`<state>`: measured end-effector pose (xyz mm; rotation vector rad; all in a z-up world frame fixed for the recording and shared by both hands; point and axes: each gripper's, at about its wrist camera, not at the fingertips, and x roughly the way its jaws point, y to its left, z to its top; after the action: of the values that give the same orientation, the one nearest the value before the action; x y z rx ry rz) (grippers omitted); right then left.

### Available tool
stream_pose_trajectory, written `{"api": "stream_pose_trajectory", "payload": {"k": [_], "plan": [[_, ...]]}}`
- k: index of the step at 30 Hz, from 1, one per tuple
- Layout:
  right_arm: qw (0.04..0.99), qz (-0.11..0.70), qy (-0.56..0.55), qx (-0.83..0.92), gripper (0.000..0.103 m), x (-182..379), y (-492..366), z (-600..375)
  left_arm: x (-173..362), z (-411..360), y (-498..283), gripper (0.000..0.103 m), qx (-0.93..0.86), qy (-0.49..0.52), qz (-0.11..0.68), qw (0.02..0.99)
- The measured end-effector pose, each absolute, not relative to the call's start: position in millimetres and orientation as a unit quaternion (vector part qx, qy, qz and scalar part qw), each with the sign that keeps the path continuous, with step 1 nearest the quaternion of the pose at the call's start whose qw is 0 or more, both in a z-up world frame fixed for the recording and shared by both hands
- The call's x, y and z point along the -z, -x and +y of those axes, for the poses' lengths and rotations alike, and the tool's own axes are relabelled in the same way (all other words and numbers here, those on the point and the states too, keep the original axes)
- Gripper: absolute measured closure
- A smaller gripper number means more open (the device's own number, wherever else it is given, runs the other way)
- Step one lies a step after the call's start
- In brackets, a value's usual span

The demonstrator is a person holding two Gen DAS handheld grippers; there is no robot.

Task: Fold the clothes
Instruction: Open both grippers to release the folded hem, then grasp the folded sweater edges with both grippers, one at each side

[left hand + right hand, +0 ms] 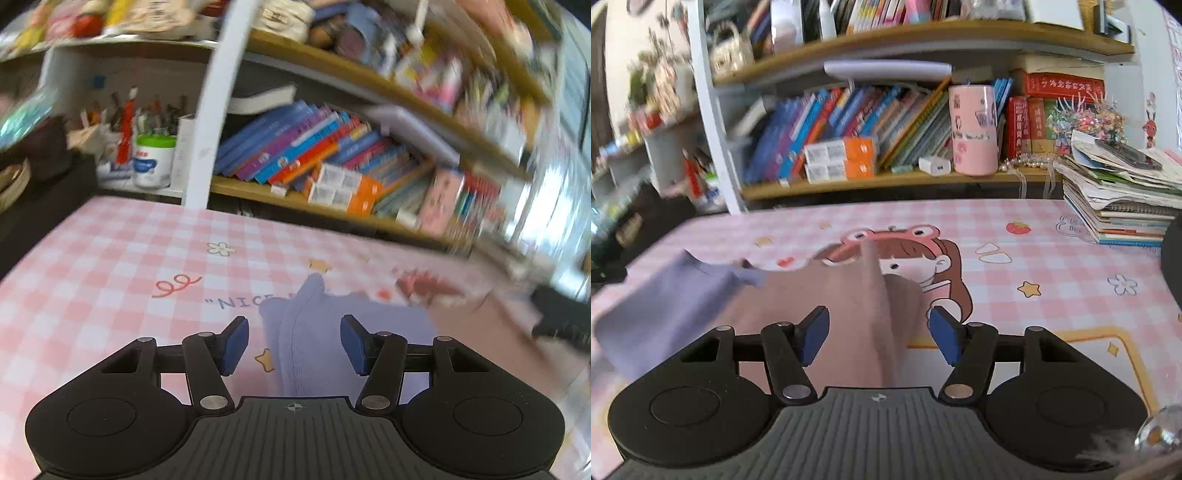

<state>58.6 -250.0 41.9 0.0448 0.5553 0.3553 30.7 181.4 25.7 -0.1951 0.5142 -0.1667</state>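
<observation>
A two-tone garment lies on the pink checked table cover, lavender on one part (314, 339) (668, 306) and dusty pink on the other (480, 325) (849, 306). My left gripper (294, 341) is open, its blue pads either side of a raised lavender fold, not gripping it. My right gripper (879, 334) is open, with a raised ridge of the pink cloth between its pads. The other gripper shows as a dark blurred shape at the right edge of the left wrist view (561, 317).
The pink checked cover (1052, 280) carries cartoon prints. Behind the table stand bookshelves (905, 177) with books, boxes and a pink cup (973, 129). A stack of books and papers (1123, 195) sits on the table's right side. A white post (210, 122) stands at the back.
</observation>
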Motion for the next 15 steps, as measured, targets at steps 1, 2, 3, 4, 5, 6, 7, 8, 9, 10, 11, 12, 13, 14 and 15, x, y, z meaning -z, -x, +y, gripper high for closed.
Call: {"api": "stream_pose_trajectory", "payload": {"k": [1,2,3,4,5,6,7,8,9,10,11,12,13,14,15], "plan": [[0.944,0.282,-0.018,-0.171,0.050,-38.4,-67.5,-248.4,-24.6,178.1,-37.8,0.048,0.081,0.090,0.263,0.957],[0.942,0.292,-0.017,-0.165,0.053,-35.6,-75.0,-247.1,-23.3,175.4,-44.8,0.048,0.081,0.085,0.273,0.955],[0.940,0.302,-0.017,-0.159,0.060,-33.1,-82.0,-245.9,-21.4,175.1,-51.2,0.049,0.079,0.088,0.284,0.952],[0.938,0.312,-0.017,-0.153,0.073,-30.6,-89.1,-244.7,-19.3,175.8,-56.8,0.050,0.079,0.094,0.293,0.948],[0.934,0.321,-0.025,-0.156,0.081,-28.7,-94.9,-244.9,-16.7,177.7,-61.0,0.059,0.081,0.103,0.300,0.945],[0.928,0.330,-0.042,-0.170,0.095,-27.9,-99.3,-247.1,-14.5,179.7,-64.4,0.088,0.085,0.113,0.307,0.941],[0.928,0.324,-0.055,-0.178,0.096,-31.2,-98.5,-250.2,-13.9,182.4,-64.6,0.098,0.095,0.128,0.306,0.938],[0.929,0.314,-0.066,-0.184,0.096,-35.9,-96.2,-253.4,-14.2,185.3,-63.9,0.098,0.104,0.143,0.303,0.936],[0.931,0.304,-0.076,-0.189,0.096,-40.5,-93.8,-256.6,-18.8,188.9,-59.0,0.099,0.110,0.158,0.288,0.938],[0.932,0.288,-0.097,-0.198,0.096,-46.5,-89.0,-262.4,-23.4,192.5,-54.1,0.099,0.117,0.173,0.272,0.939],[0.932,0.271,-0.121,-0.208,0.096,-53.0,-83.3,-268.9,-28.0,196.1,-49.1,0.099,0.123,0.188,0.256,0.940],[0.932,0.263,-0.133,-0.211,0.096,-56.5,-80.0,-273.5,-32.0,198.9,-44.9,0.098,0.128,0.199,0.243,0.941],[0.933,0.266,-0.130,-0.205,0.096,-55.7,-80.5,-274.5,-32.0,197.6,-44.7,0.099,0.121,0.192,0.244,0.943],[0.934,0.272,-0.122,-0.196,0.096,-53.8,-81.9,-274.5,-28.2,195.3,-48.2,0.098,0.113,0.182,0.258,0.942],[0.932,0.286,-0.118,-0.190,0.096,-47.6,-86.2,-273.7,-24.1,193.3,-51.8,0.098,0.105,0.173,0.271,0.941]]}}
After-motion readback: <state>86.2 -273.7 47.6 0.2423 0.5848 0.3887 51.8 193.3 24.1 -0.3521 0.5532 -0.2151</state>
